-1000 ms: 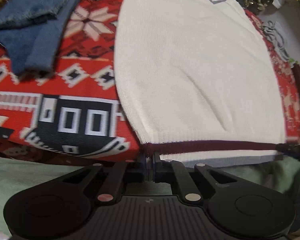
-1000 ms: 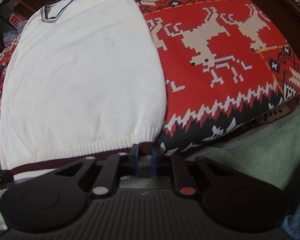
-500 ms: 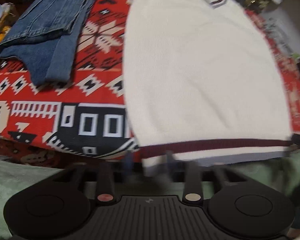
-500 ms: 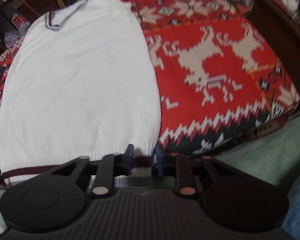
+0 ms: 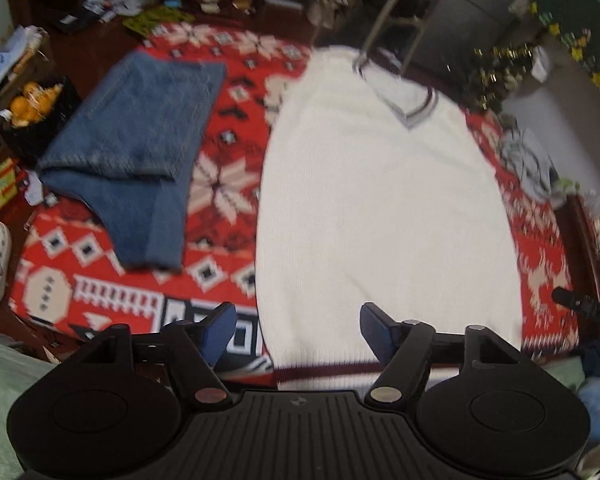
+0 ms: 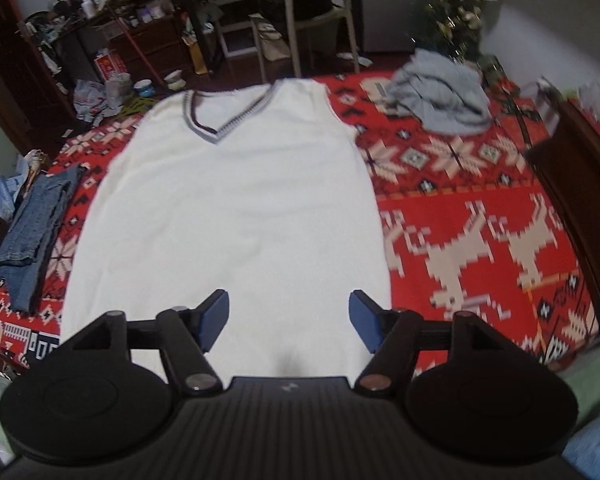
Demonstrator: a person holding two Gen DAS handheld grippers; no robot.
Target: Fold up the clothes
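Our red blanket (image 6: pixel 480 184) carries the white vest (image 6: pixel 236 208) flat at its middle, folded jeans (image 5: pixel 132 144) left. We judge folding comes next: regrip a side. Left gripper (image 5: pixel 298 330) and right gripper (image 6: pixel 288 320) are opening, holding nothing.

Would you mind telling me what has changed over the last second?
Both claws let go of the white vest's hem and lifted away: the left claw and right claw are opening, nothing between them. The vest stays flat on the red blanket, the folded jeans unmoved.
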